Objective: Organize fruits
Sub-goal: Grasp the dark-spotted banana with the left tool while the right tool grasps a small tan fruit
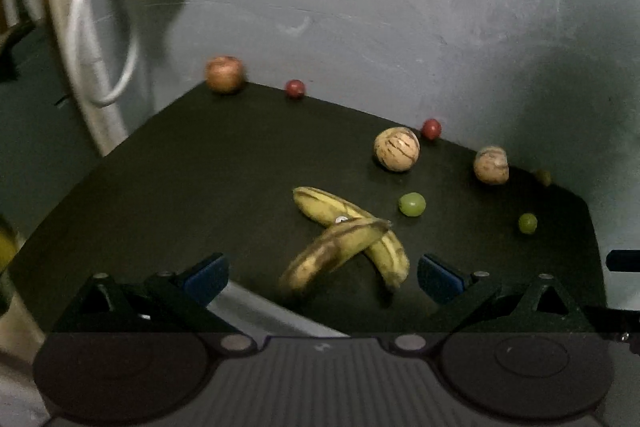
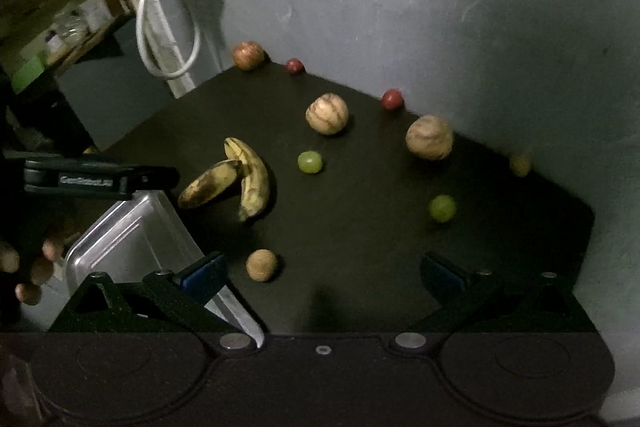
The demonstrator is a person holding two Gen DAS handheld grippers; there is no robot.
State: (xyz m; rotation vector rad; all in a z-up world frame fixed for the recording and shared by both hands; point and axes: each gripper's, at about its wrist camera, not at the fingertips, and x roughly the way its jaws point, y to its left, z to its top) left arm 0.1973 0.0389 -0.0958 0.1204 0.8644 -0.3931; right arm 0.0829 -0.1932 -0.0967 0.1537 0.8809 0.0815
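Note:
Two spotted bananas (image 1: 348, 239) lie crossed on the black table (image 1: 200, 167); they also show in the right wrist view (image 2: 240, 179). My left gripper (image 1: 322, 277) is open and empty, just in front of the bananas. My right gripper (image 2: 322, 275) is open and empty; a small brown fruit (image 2: 262, 265) lies just ahead between its fingers. A clear plastic container (image 2: 132, 239) lies at the table's left front edge. The left gripper's body (image 2: 100, 179) shows above it. Two striped round fruits (image 2: 327, 114) (image 2: 430, 137) and green grapes (image 2: 310, 162) (image 2: 442, 207) lie farther back.
A reddish apple (image 2: 248, 55) and two small red fruits (image 2: 295, 65) (image 2: 392, 99) line the back edge by the grey wall (image 2: 440, 7). A small yellowish fruit (image 2: 520, 165) sits at the far right. A cloth and a white cable (image 2: 168, 27) hang at the left.

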